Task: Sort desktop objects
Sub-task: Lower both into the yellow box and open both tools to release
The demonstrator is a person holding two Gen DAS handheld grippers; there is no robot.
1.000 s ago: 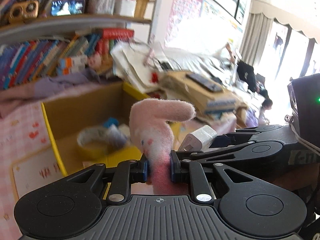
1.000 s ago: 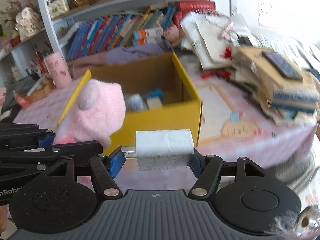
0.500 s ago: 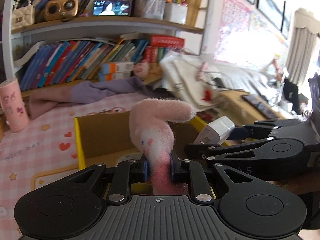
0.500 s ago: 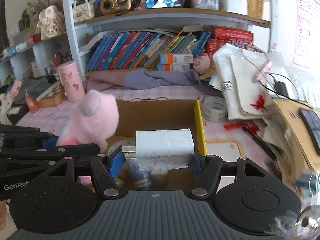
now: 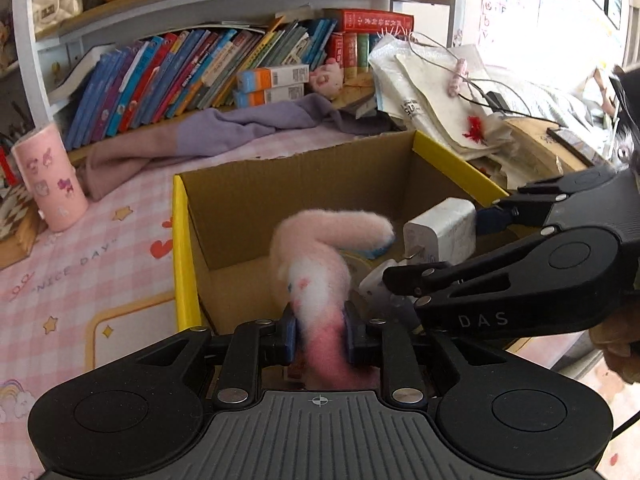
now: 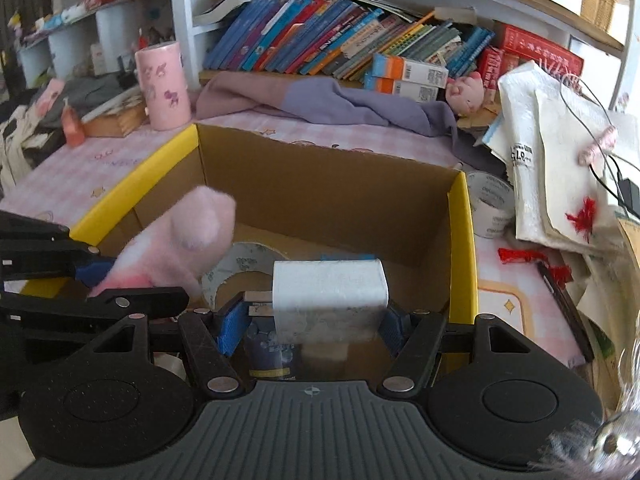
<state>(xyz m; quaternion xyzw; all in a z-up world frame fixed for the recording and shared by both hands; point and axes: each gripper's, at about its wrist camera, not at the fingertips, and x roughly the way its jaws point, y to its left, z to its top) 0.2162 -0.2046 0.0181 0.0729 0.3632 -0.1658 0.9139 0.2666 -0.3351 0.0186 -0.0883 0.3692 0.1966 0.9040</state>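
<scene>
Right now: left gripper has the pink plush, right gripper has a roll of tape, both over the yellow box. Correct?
Not quite. The right gripper holds a white charger, not tape, as the right wrist view shows. The left gripper does hold the pink plush, both over the yellow box.

Leaning books [image 6: 320, 40] fill the far shelf. A purple cloth [image 5: 224, 132] lies below them, a pink cup [image 6: 162, 84] at left, papers [image 6: 560, 160] at right.
</scene>
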